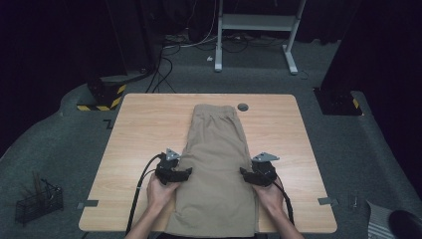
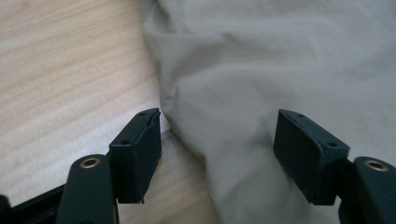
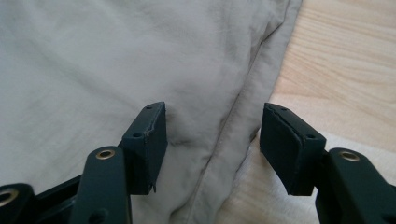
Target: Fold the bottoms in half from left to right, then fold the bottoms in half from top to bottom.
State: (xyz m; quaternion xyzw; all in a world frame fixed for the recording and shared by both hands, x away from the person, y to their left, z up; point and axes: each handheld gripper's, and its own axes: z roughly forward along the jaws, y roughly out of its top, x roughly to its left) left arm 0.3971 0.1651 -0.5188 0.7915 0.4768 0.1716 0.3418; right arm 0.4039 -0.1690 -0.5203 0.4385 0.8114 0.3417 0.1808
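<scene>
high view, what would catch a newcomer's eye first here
The tan shorts lie flat down the middle of the wooden table, waistband at the far end. The left tongs and right tongs sit at the shorts' two side edges, each held in a hand. In both gripper views the jaws stand open, straddling the cloth's edge.

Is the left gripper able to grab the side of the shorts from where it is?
Probably yes. The left gripper is open, its jaws either side of the edge of the shorts on the table. Nothing lies between them.
</scene>
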